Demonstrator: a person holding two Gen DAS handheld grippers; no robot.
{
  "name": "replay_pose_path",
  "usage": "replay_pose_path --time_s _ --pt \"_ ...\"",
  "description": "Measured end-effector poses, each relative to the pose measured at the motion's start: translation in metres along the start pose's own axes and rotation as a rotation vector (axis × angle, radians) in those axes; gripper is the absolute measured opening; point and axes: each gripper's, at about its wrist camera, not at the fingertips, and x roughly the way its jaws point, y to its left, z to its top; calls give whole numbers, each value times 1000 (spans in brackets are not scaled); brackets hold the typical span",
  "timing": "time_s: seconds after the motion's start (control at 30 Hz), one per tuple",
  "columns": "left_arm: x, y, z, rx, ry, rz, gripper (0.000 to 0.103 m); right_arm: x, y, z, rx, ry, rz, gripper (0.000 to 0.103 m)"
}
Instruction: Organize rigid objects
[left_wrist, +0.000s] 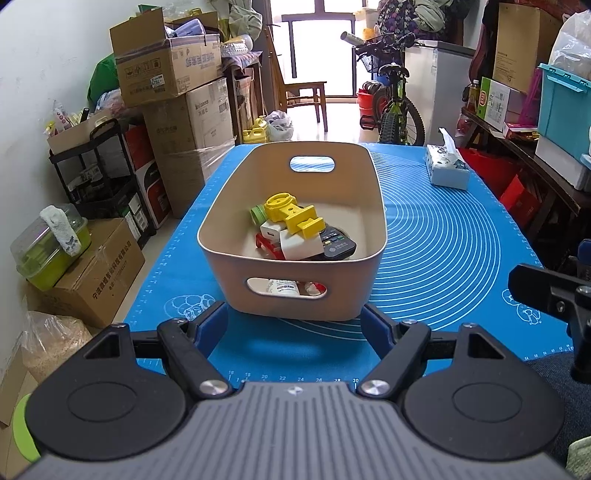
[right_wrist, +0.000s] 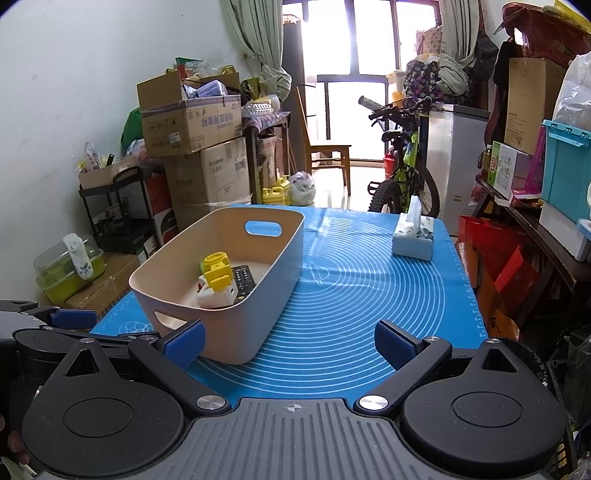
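Note:
A beige bin (left_wrist: 295, 291) with cut-out handles stands on the blue mat (left_wrist: 461, 236). Inside it lie a yellow plastic part (left_wrist: 293, 216), a white charger block (left_wrist: 295, 243), a black remote (left_wrist: 334, 245), a red piece (left_wrist: 267, 245) and a green cap (left_wrist: 258, 213). My left gripper (left_wrist: 293, 325) is open just in front of the bin's near wall, nothing between its blue pads. In the right wrist view the bin (right_wrist: 258, 295) sits left of centre. My right gripper (right_wrist: 290, 345) is open beside the bin's near right corner, empty.
A tissue box (left_wrist: 447, 166) stands at the mat's far right corner. Stacked cardboard boxes (left_wrist: 177, 92) and a black cart (left_wrist: 107, 177) line the left wall. A bicycle (left_wrist: 397, 107) is beyond the table. Shelves with a teal crate (left_wrist: 563, 107) run along the right.

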Motion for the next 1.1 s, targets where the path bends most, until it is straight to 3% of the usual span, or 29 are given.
replay_pose_path --time_s 1.1 --pt "1 3 0 -11 6 8 79 1 -2 -3 -18 6 0 98"
